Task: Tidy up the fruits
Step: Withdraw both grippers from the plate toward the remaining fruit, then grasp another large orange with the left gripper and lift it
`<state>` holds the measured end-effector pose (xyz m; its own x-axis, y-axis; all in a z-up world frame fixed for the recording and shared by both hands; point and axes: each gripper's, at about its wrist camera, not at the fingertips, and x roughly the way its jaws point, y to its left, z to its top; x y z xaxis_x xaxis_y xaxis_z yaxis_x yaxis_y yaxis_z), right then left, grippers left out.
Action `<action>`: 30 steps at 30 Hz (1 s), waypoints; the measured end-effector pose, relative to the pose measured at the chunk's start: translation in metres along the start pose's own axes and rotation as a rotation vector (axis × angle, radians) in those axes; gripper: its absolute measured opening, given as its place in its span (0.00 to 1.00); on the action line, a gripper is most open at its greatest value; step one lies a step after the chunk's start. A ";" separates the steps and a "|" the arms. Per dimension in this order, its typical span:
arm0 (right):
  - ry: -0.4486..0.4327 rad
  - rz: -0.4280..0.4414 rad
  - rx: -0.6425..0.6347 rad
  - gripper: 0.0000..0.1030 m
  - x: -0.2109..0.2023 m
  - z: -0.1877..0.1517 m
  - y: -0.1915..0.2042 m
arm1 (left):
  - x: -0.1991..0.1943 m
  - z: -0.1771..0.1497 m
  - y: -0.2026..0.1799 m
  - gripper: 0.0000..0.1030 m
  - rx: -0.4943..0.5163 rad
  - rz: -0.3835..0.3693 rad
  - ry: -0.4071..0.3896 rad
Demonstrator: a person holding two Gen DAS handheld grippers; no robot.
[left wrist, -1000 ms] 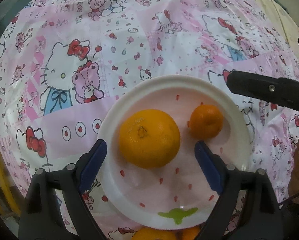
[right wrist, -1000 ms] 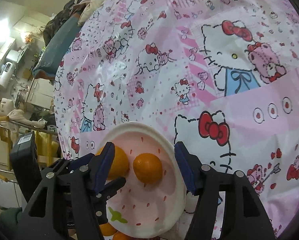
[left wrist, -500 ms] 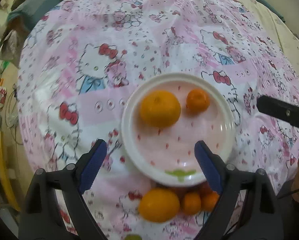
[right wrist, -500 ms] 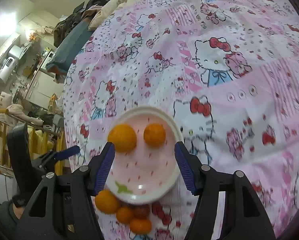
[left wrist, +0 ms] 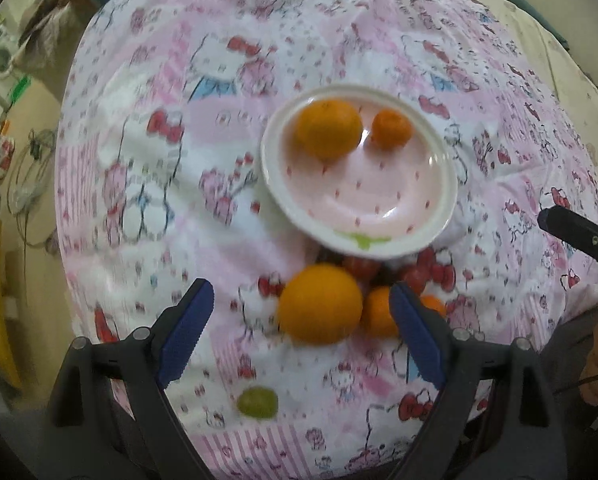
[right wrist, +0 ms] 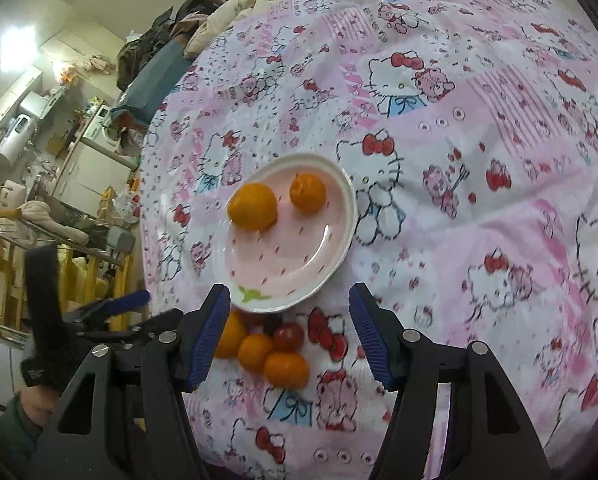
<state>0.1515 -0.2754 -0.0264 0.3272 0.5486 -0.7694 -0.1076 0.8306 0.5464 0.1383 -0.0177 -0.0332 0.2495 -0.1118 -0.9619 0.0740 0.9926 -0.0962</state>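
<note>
Fruits are split between the round white plate with a pink centre and red flecks (left wrist: 439,216) and the pink cartoon-print cloth (left wrist: 139,184) on the near side of it. On the plate, toward its far rim, sit a large round orange (left wrist: 327,128) and, just beside it to the right, a small orange mandarin (left wrist: 391,128). Off the plate, just beside its near rim, lie another big loose orange (left wrist: 319,304), two small mandarins (right wrist: 273,358) and dark red tomato-like fruit (right wrist: 288,336), bunched and touching. A pale green grape-like fruit (left wrist: 258,401) lies apart, farther from the plate.

The step in hand looks like picking the next loose fruit. It would go best to take one from the edge of the bunch, closing across its widest part so the neighbours are not nudged, and to set it on the bare near half of the plate.

The left tongs (left wrist: 299,334) stand wide open, empty, above the loose orange without touching it. The right tongs (right wrist: 289,338) are about half open, also empty, over the bunch.
</note>
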 end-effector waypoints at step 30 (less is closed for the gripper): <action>0.018 -0.143 0.062 0.63 0.021 -0.027 -0.017 | 0.056 -0.016 0.004 0.80 -0.148 -0.049 0.122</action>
<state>0.1348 -0.2754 -0.0608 0.3183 0.4271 -0.8463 -0.0026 0.8931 0.4498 0.1372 -0.0195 -0.0912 0.1298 -0.1623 -0.9782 -0.0614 0.9833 -0.1713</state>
